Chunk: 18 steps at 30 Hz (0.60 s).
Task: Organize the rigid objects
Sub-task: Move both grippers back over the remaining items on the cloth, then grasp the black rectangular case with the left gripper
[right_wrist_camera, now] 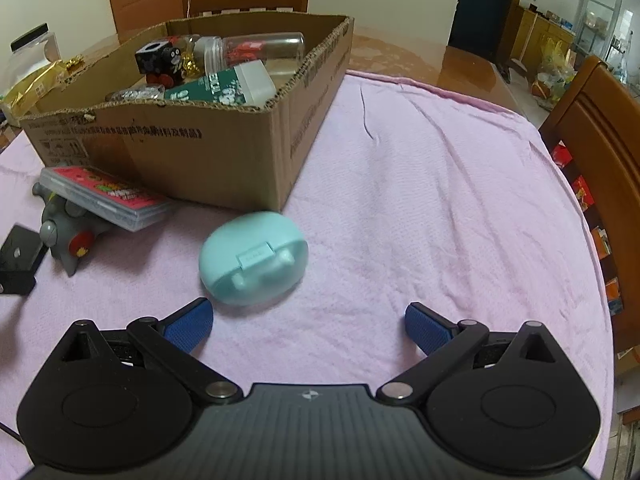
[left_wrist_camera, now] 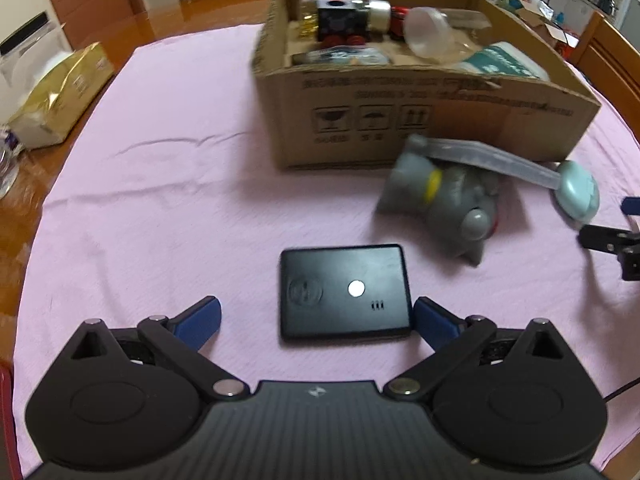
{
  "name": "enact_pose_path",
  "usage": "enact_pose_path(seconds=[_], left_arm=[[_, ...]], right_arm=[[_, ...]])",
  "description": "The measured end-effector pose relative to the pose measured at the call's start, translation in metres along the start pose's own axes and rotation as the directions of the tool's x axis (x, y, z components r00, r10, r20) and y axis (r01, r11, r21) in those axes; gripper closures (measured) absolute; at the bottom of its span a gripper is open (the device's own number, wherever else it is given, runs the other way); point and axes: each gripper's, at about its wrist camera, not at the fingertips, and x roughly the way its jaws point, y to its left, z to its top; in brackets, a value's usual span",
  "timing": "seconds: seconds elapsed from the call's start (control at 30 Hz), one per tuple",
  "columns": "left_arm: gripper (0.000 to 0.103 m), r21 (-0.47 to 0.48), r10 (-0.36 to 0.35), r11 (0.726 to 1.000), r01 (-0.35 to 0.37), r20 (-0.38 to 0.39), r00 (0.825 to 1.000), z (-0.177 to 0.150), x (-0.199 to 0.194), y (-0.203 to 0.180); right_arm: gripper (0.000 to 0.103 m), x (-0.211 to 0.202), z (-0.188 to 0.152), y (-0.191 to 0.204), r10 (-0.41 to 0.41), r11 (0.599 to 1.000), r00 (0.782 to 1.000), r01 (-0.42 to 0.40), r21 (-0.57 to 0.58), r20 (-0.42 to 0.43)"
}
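On the pink tablecloth (right_wrist_camera: 420,184), the left gripper (left_wrist_camera: 316,318) has its jaws spread, with the flat black case (left_wrist_camera: 345,291) lying between its blue pads, not pinched. The right gripper (right_wrist_camera: 308,322) is likewise spread wide and holds nothing; the mint oval case (right_wrist_camera: 254,258) lies just beyond its left pad. A grey toy figure (left_wrist_camera: 440,200), somewhat blurred, lies beside the cardboard box (left_wrist_camera: 420,120), a clear flat case (right_wrist_camera: 108,196) apparently resting across it.

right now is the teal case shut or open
Shut. In the right wrist view the teal case lies on the pink cloth with its two halves together and the front latch tab flat, no gap showing.
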Motion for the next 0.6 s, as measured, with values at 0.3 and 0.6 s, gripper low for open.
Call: enact_pose_path(seconds=[0.3, 0.6], left_arm=[[0.001, -0.005, -0.006, 1.000, 0.006, -0.002, 1.000, 0.003, 0.002, -0.002], [0.002, 0.015, 0.015, 1.000, -0.015, 0.007, 1.000, 0.002, 0.000, -0.002]], right_arm=[[0.000, 0.009, 0.018, 0.028, -0.011, 1.000, 1.000, 0.012, -0.007, 0.022], [0.000, 0.008, 0.010, 0.004, -0.054, 0.996, 0.998, 0.053, 0.072, 0.021]])
